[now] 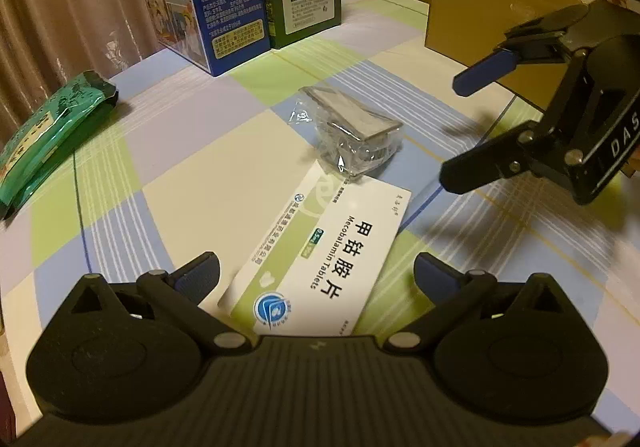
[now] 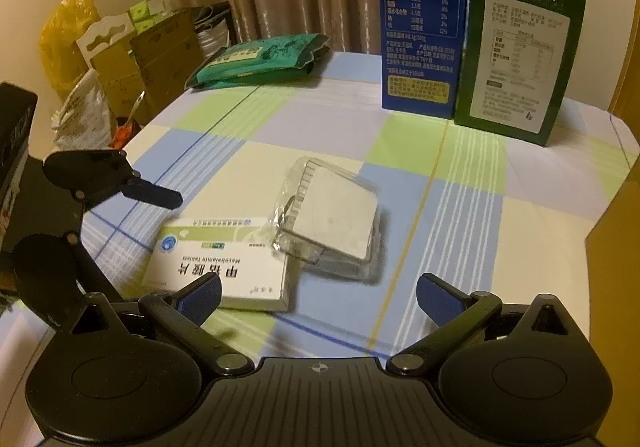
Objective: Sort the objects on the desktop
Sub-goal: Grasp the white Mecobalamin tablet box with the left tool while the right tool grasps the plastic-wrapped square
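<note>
Left hand-held gripper (image 1: pixel 316 275): spread wide and empty, low over the near end of the medicine box (image 1: pixel 320 259), as if lining up to grip its narrow width
Right hand-held gripper (image 2: pixel 318 293): also spread, holding nothing, aimed at the clear plastic pack (image 2: pixel 332 219)
Medicine box: lies flat mid-tabletop (image 2: pixel 540 243), its far corner touching the clear pack
Clear plastic pack: sealed wrap around grey flat pieces; exact contents too unclear to tell
Cardboard box (image 1: pixel 480 11): stands at the right edge with its flap up, likely the sorting bin; inside hidden
Blue carton (image 2: pixel 420 27) and green carton (image 2: pixel 516 59): upright, closed, side by side at the far edge
Green pouch (image 2: pixel 260 59): sealed, flat, well apart from the rest
</note>
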The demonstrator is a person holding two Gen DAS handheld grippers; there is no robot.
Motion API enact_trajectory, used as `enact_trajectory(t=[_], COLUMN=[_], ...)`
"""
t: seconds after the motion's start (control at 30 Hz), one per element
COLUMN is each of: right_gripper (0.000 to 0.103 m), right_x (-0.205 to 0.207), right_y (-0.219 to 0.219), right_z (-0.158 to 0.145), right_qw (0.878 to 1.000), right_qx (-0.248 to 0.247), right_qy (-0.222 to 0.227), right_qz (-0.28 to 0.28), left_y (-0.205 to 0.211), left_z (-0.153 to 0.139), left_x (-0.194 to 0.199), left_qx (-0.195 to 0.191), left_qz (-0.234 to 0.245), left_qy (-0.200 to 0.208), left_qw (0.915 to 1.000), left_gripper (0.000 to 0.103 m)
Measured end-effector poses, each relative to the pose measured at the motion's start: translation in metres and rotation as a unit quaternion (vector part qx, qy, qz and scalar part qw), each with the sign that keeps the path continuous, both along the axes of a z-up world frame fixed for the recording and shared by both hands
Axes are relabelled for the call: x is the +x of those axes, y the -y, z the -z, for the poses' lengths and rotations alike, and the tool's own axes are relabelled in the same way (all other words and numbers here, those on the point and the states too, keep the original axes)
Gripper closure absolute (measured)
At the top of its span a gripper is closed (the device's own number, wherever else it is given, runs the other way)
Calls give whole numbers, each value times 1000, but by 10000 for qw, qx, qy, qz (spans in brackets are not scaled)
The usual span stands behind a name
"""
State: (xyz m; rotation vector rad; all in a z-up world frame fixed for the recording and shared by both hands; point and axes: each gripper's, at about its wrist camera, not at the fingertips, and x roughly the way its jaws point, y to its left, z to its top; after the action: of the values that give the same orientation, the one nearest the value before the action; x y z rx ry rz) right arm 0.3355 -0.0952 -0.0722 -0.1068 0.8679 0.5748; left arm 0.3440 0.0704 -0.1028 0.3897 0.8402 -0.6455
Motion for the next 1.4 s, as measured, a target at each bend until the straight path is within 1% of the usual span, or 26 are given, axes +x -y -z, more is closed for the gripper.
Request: enact_trajectory(t=[0.13, 0.2, 0.33, 0.53, 0.63, 0.7, 0.83, 1.0, 1.13, 1.2, 1.27, 1.3, 1.4], right_gripper=[2, 2, 2, 2, 2, 2, 2, 2, 2, 2, 3, 3, 16], right_x=[8, 12, 19, 33, 41, 47, 55, 60, 66, 67, 66, 66, 67], right_y=[-1, -3, -7, -16, -22, -24, -32, -43, -40, -41, -46, -48, -52], right_z=[3, 5, 9, 17, 20, 23, 29, 35, 41, 43, 43, 44, 45], right_qw=[9999, 9998, 9997, 9985, 9972, 9961, 9936, 9951, 9921, 9916, 9919, 9919, 9923], right_qx=[104, 122, 146, 258, 285, 355, 431, 265, 186, 176, 89, 65, 28], right_qy=[-36, -39, 5, -45, -84, -160, -265, -138, -177, -195, -140, -118, -99], right_qz=[100, 128, 198, 485, 688, 798, 1011, 944, 1226, 1269, 1262, 1262, 1234], left_y=[-2, -4, -10, -15, -17, -19, -21, -27, -28, -29, -29, -28, -28], left_z=[5, 7, 8, 7, 7, 8, 15, 20, 20, 20, 20, 20, 21], left_x=[6, 7, 5, -6, -10, -12, -16, -22, -20, -18, -16, -15, -14], left_qx=[-113, -170, -254, -387, -435, -469, -478, -548, -561, -594, -619, -629, -673], left_qz=[-56, -135, -259, -939, -1411, -1733, -2169, -2439, -2708, -2853, -2931, -2946, -2943], left_qy=[-103, -128, -112, -106, -148, -213, -249, 44, 159, 212, 234, 238, 245], left_qw=[9999, 9997, 9993, 9948, 9889, 9835, 9747, 9682, 9609, 9564, 9538, 9533, 9530], left_gripper=[15, 18, 20, 24, 24, 25, 28, 28, 28, 29, 29, 28, 24])
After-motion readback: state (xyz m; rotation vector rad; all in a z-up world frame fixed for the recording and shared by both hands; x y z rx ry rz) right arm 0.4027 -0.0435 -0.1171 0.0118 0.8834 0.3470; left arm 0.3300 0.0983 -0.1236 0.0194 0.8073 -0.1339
